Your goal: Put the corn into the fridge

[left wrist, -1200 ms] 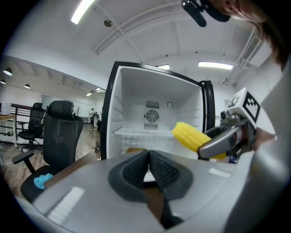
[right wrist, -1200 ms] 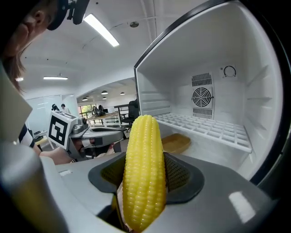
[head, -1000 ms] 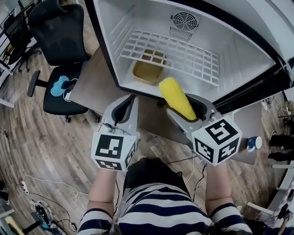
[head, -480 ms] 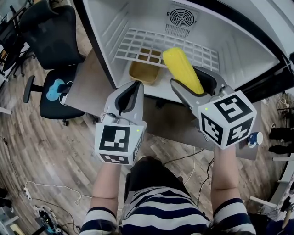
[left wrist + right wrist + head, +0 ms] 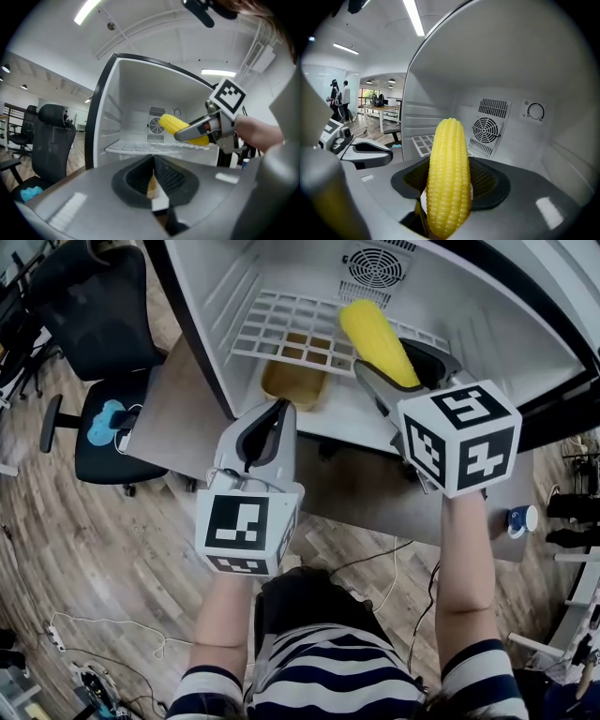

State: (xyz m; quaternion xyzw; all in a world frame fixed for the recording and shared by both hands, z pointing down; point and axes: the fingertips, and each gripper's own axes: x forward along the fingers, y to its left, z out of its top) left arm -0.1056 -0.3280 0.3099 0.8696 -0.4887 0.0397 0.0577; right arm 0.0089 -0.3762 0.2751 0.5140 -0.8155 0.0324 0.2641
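Head view, with both gripper views. Nearest the camera, one striped shirt (image 5: pixel 347 676) and two bare forearms are seen, each hand carrying one gripper with one marker cube.

The left gripper (image 5: pixel 272 420) is held low before the fridge opening. Its two jaws are pressed together and nothing is gripped between them.

The right gripper (image 5: pixel 410 360) is raised higher and is reached into the opening. Its two jaws are clamped on the lower part of one corn (image 5: pixel 377 341). This single yellow cob is pointed tip-first toward the back wall. It is held inside the open fridge (image 5: pixel 487 348), above the right part of the wire shelf (image 5: pixel 281 326) and apart from it.

One white wire shelf is fitted in the compartment. One shallow yellow tray (image 5: pixel 292 382) is seen beneath it, on the fridge floor.

On the back wall, one round fan grille (image 5: pixel 373 266) and one dial (image 5: pixel 536 111) are mounted.

Outside the fridge, one black office chair (image 5: pixel 98 310) is placed at the left on the wooden floor (image 5: pixel 84 549). One blue cup (image 5: pixel 521 519) is set at the far right.
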